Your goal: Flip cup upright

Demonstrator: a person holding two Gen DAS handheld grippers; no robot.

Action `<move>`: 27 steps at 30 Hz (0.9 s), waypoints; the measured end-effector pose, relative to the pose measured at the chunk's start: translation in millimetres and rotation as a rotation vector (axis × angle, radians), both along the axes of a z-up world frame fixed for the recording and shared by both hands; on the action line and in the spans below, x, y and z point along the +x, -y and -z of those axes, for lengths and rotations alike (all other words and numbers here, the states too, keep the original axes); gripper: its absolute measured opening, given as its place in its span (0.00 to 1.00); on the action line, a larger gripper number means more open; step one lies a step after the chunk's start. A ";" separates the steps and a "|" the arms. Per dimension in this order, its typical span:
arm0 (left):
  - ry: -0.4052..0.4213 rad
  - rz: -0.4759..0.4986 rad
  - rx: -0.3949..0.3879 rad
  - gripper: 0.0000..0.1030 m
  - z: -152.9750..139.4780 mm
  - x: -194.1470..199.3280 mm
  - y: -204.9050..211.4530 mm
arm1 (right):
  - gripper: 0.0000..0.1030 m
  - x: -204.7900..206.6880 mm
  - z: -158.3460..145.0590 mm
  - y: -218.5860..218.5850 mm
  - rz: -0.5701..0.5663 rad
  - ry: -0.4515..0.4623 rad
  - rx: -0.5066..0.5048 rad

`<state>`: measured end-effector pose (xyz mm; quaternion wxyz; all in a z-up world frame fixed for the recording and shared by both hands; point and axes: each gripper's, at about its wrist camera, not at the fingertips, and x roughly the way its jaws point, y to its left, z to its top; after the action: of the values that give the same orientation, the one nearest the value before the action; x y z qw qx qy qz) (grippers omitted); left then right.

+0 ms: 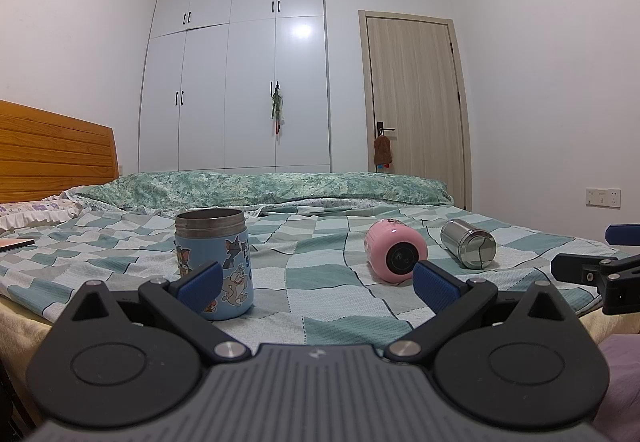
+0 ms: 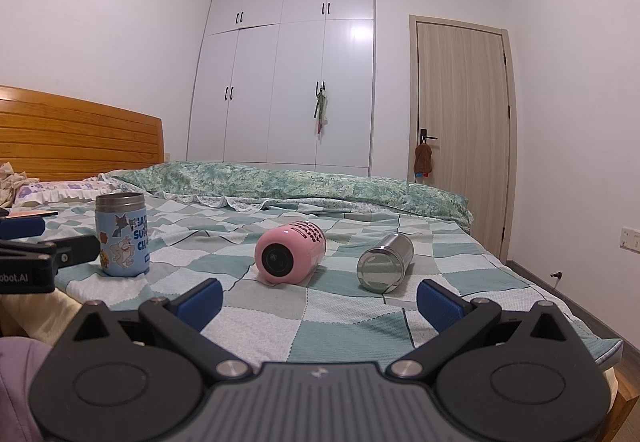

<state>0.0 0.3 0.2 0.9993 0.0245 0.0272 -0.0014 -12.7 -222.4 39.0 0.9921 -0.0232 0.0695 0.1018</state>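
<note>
Ahead of your left hand-held gripper [image 1: 316,284], whose blue-padded jaws stand wide apart and hold nothing, a blue cartoon cup [image 1: 214,264] stands upright on the bed [image 1: 336,306], just beyond the left pad, its steel rim open at the top. Your right hand-held gripper [image 2: 318,302] is likewise spread open and empty. Directly beyond it, between its pads, a pink cup [image 2: 290,256] lies on its side on the checked green-and-white bedsheet, its round dark-centred end facing you and black lettering along its upper flank. Just to the right of that, apart from it, a shiny steel cup [image 2: 385,262] also lies on its side, circular end toward you. From the left gripper, both fallen cups sit ahead and to the right.
</note>
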 end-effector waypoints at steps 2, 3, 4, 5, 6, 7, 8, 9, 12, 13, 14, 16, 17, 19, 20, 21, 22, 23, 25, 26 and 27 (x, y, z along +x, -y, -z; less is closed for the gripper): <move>0.000 0.000 0.000 1.00 0.0 0.1 0.0 | 1.00 -0.1 0.0 -0.1 0.000 0.000 0.000; 0.000 0.000 0.000 1.00 0.0 0.0 0.0 | 1.00 -0.1 0.0 -0.1 0.000 0.000 0.000; 0.000 0.000 0.000 1.00 0.0 -0.1 0.0 | 1.00 -0.1 0.0 -0.2 0.000 0.000 -0.001; 0.000 0.000 -0.001 1.00 0.0 -0.1 0.0 | 1.00 -0.2 0.0 -0.2 0.000 0.000 -0.001; 0.000 0.000 0.000 1.00 0.0 0.0 0.0 | 1.00 -0.2 0.0 -0.3 0.000 0.000 -0.001; 0.000 0.000 0.000 1.00 0.0 0.1 0.0 | 1.00 -0.1 0.0 -0.4 0.000 0.000 -0.001; 0.000 0.000 0.000 1.00 0.0 0.0 0.0 | 1.00 -0.1 0.0 -0.5 0.000 0.000 -0.001; 0.000 0.000 -0.001 1.00 0.0 0.0 -0.1 | 1.00 0.0 0.0 -0.5 0.000 0.000 -0.001; 0.000 0.000 -0.001 1.00 0.0 -0.1 -0.1 | 1.00 0.0 0.0 -0.8 0.000 0.000 -0.001; 0.000 0.000 -0.001 1.00 0.0 -0.1 -0.1 | 1.00 0.0 0.0 -0.8 0.000 0.000 -0.001; 0.000 0.000 -0.001 1.00 0.0 0.0 0.0 | 1.00 0.0 0.0 -0.9 0.000 0.000 -0.001; 0.000 0.000 -0.001 1.00 0.0 -0.1 0.0 | 1.00 0.0 0.1 -1.2 0.000 0.000 -0.002; 0.000 0.000 -0.001 1.00 0.0 0.0 0.0 | 1.00 0.0 0.1 -1.4 0.000 0.000 -0.001; 0.000 0.000 -0.002 1.00 0.0 -0.1 -0.1 | 1.00 -0.1 0.2 -1.7 0.000 0.000 -0.002; 0.000 0.000 -0.002 1.00 0.0 0.0 -0.1 | 1.00 -0.2 0.2 -1.9 0.000 0.000 -0.002; -0.002 -0.001 -0.001 1.00 0.0 0.3 0.2 | 1.00 -0.2 -0.1 -1.6 0.000 -0.001 0.000; -0.005 -0.004 0.001 1.00 -0.1 0.5 0.7 | 1.00 0.0 -0.4 -1.3 0.001 -0.005 0.004; -0.013 -0.010 0.005 1.00 -0.3 1.2 1.8 | 1.00 0.4 -1.2 -0.4 0.000 -0.010 0.010; -0.028 0.000 0.018 1.00 -2.1 5.0 7.9 | 1.00 2.8 -3.9 2.2 -0.003 -0.029 0.022; -0.040 0.014 0.025 1.00 -5.2 8.2 10.5 | 1.00 5.3 -7.4 2.6 -0.004 -0.042 0.029; -0.043 0.020 0.023 1.00 -0.1 9.7 9.9 | 1.00 6.4 -7.4 4.2 -0.008 -0.046 0.030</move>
<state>9.7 -9.6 0.3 0.9981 0.0362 0.0485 -0.0118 -6.3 -226.6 46.4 0.9901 -0.0062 0.0909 0.1071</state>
